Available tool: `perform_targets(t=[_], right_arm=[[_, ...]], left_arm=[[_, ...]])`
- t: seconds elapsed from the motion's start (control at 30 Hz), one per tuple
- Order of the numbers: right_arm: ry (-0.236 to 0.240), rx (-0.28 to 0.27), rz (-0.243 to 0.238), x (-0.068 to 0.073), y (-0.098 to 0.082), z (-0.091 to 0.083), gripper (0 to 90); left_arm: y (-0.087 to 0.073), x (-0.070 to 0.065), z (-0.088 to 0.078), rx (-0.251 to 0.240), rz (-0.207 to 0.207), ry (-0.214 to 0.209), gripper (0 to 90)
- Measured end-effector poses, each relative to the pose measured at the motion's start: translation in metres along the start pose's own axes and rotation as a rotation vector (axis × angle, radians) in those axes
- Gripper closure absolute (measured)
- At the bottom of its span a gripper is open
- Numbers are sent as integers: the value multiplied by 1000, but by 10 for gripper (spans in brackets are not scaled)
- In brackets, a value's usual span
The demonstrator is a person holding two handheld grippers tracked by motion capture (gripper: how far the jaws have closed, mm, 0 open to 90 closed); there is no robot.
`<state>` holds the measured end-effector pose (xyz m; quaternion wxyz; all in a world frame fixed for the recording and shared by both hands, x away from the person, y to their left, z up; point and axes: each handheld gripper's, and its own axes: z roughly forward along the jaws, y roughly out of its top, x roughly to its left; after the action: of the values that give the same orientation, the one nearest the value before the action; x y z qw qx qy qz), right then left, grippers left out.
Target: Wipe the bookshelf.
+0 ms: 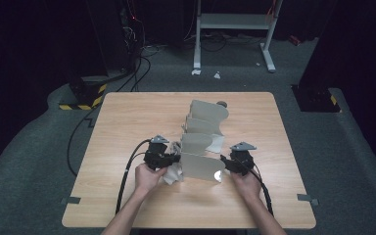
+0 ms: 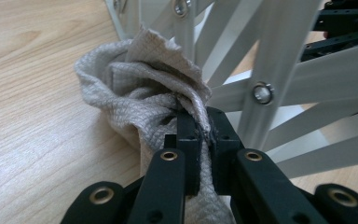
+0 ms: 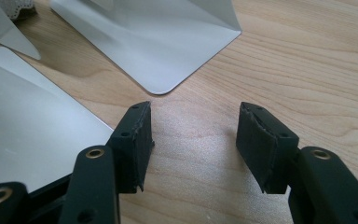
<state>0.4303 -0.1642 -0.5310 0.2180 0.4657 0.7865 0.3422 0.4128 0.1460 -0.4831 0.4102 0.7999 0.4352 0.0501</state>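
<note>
- High view: left tongs (image 1: 172,159) clamped on a crumpled grey cloth (image 1: 175,172) at the near-left corner of the white folding rack (image 1: 203,142), which stands mid-table (image 1: 127,122). Right tongs (image 1: 225,165) parked at the rack's near-right corner, just beside its front panel. Risk judged here: any tug on the cloth away from the rack likely to drag or topple the light rack, since nothing holds it down.
- Left gripper view: left tongs (image 2: 200,126) shut tight on a bunched fold of the cloth (image 2: 135,88), pressed up against the rack's crossed white slats (image 2: 279,70) and a rivet (image 2: 263,92). Could snag on a rivet or wedge between slats; thin pinch of fabric could also slip free under a pull.
- Right gripper view: right tongs (image 3: 193,140) spread wide and empty over bare table (image 3: 307,60), rack panel (image 3: 149,42) just beyond the left pad. Possible miss: closing from here catches only air, or nudges the panel edge and shifts the rack.
</note>
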Motion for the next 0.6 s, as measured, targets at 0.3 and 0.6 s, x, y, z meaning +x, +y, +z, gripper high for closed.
perform_targets(t=[0.3, 0.6], right_arm=[[0, 0, 0, 0, 0, 0, 457], [4, 1, -2, 0, 0, 0, 457]], left_arm=[[3, -5, -4, -19, 10, -15, 852], [9, -18, -4, -13, 56, -42, 854]])
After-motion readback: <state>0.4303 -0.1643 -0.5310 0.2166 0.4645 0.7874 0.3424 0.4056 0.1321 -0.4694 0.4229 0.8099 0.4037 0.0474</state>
